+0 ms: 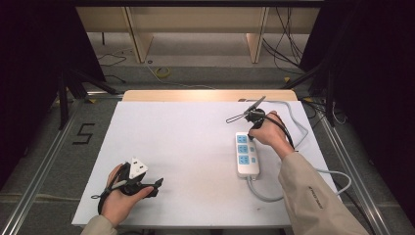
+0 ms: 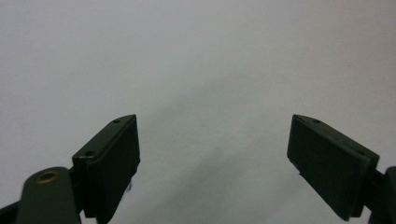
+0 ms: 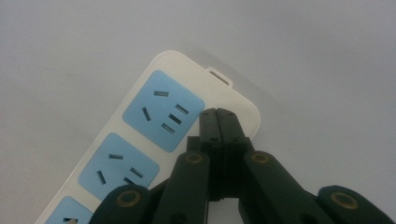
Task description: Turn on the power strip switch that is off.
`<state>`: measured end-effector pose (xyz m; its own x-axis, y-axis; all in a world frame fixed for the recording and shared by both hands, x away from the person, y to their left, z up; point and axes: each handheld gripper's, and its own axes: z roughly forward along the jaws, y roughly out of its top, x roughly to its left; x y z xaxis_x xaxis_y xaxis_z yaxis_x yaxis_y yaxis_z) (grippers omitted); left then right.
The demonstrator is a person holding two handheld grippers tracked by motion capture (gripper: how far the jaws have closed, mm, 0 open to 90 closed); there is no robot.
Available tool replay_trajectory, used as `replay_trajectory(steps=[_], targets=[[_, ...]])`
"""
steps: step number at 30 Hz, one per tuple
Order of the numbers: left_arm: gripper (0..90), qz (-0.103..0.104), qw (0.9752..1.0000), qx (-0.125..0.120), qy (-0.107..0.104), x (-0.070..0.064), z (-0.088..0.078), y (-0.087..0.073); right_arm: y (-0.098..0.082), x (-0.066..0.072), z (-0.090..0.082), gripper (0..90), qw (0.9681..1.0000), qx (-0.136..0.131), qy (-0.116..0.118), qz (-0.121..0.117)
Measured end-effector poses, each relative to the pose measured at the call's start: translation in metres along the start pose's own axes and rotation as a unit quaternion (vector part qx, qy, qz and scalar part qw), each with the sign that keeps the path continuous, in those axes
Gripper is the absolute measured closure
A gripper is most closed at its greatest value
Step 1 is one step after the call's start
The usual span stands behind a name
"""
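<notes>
Right tool [image 3: 218,113] closed, tips on power strip [image 3: 140,140] top end

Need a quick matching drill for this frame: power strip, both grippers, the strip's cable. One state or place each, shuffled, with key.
Things:
1. left gripper
2. right gripper
3. power strip
4. grey cable

States or places:
A. jaws shut, tips at the strip's far end
B. white with blue sockets, flat on the table's right half
C. jaws open over bare white table, nothing between them
D. leaves the strip's near end and loops off to the right

Pairs: 1-C, 2-A, 3-B, 4-D
</notes>
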<state>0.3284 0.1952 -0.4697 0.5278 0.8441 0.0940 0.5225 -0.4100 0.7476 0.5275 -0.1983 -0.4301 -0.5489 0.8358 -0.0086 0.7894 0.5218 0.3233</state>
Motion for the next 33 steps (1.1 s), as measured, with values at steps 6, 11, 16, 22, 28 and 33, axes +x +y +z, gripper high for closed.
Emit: replay_trajectory(steps=[6, 11, 16, 22, 28, 33], targets=[[16.8, -0.001, 1.0000, 0.001, 0.000, 0.0006, 0.0005, -0.0003, -0.0011, -0.0005, 0.0000, 90.0, 1.0000, -0.005, 0.001, -0.002], [16.9, 0.000, 1.0000, 0.001, 0.000, 0.0006, 0.0002, -0.0005, -0.0014, 0.0016, -0.0001, 90.0, 1.0000, -0.006, -0.005, -0.006], [16.8, -0.002, 1.0000, 0.002, 0.000, 0.0007, 0.0001, -0.0007, -0.0015, 0.0023, -0.0001, 90.0, 0.9999, -0.008, -0.008, -0.009], [16.8, -0.002, 1.0000, 0.001, 0.000, 0.0007, 0.0002, -0.0009, -0.0021, 0.0023, -0.0006, 90.0, 0.9999, -0.012, -0.008, -0.006], [16.8, -0.001, 1.0000, 0.001, 0.000, 0.0008, 0.0003, -0.0008, -0.0022, 0.0031, -0.0013, 90.0, 0.9998, -0.012, -0.007, -0.013], [16.8, -0.003, 1.0000, 0.001, 0.000, 0.0009, 0.0004, -0.0012, -0.0024, 0.0028, -0.0015, 90.0, 0.9998, -0.013, -0.006, -0.011]])
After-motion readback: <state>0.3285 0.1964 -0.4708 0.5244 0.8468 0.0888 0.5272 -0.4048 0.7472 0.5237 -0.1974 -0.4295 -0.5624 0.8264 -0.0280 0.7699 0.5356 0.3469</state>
